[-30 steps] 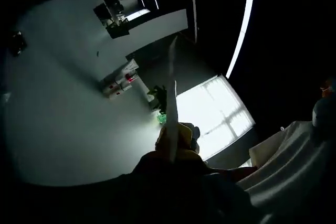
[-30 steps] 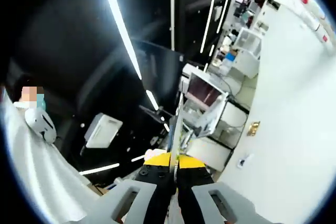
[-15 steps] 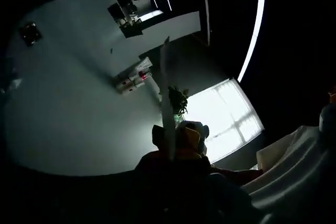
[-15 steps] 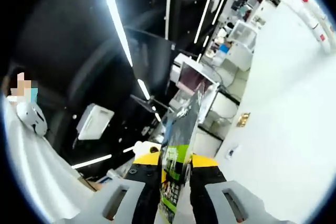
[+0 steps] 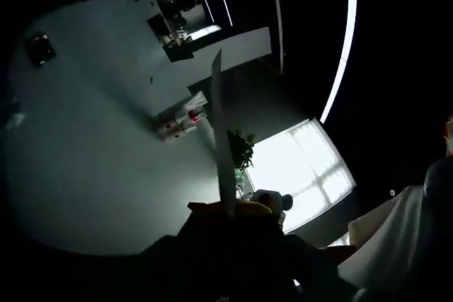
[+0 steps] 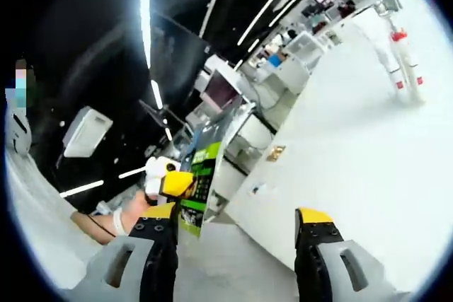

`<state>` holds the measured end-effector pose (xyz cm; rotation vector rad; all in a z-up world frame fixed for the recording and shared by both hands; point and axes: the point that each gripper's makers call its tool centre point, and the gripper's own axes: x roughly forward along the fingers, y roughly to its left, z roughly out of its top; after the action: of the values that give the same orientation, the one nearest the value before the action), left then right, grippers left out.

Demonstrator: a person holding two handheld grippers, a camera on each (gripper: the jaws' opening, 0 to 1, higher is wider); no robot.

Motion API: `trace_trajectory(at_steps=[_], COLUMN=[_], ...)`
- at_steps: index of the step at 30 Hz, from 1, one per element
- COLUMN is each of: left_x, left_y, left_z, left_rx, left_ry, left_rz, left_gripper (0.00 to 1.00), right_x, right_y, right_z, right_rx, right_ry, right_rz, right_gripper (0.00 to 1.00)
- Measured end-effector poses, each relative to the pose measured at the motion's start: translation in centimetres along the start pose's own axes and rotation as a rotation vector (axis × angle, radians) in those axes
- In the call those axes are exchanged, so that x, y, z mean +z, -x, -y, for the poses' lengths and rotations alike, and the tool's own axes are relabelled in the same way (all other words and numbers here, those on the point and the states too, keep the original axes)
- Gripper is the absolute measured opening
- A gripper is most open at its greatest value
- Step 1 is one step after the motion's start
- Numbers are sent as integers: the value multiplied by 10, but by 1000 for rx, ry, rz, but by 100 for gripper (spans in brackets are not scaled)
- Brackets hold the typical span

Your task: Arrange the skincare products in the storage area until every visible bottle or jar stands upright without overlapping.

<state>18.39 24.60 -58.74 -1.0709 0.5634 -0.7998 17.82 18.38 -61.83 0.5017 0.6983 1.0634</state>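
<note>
A thin flat card (image 5: 221, 146) rises edge-on from my left gripper (image 5: 231, 210), whose dark jaws are shut on its lower end. In the right gripper view the same card (image 6: 205, 164) shows a green and black printed face. There it stands left of my own jaws, gripped by the yellow-tipped left gripper (image 6: 170, 182) with a person's hand (image 6: 131, 211) behind it. My right gripper (image 6: 238, 214) is open, its yellow-tipped fingers (image 6: 311, 217) wide apart with nothing between them. I see no bottle or jar in either view.
Both views point up into a dim room. A bright window (image 5: 297, 167), a potted plant (image 5: 241, 148) and a ceiling light strip (image 5: 341, 40) show. White cabinets and desks (image 6: 297, 61) line a white wall. White cloth (image 5: 400, 245) lies at the lower right.
My right gripper has opened and let go of the card, which now sits to its left in the left gripper alone. Both cameras have swung.
</note>
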Motion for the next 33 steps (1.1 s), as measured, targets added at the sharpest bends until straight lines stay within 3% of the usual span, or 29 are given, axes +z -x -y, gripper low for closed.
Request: trace_trajectory(at_steps=[5,8,11,15,19,26,33], left_x=[10,18,21,18,18,12,10], left_y=[3,-1,-9,-19,-28,-48,-69], left_z=[-19,-28,-37,-51,-61,-70,-73], left_rx=[26,30,46,80,92,95,94], left_ry=[31,51,61,70,92,115,103], left_rz=[18,27,7,-44,-58,-123,-180], left_gripper=[0,0,0,0,0,0,0], right_x=[-10,-23,-35,-47,-52,-72,-80], right_y=[5,5,4,7,1,-8,-3], right_z=[20,29,36,44,42,53,76], right_rx=[-126,-171,-209,-282,-286,-344,-427], right_ry=[113,169,206,335,381,492,486], right_rz=[-47,-85,-118,-204,-223,-333,-383], right_gripper=[87,90,89,84,80,70,66])
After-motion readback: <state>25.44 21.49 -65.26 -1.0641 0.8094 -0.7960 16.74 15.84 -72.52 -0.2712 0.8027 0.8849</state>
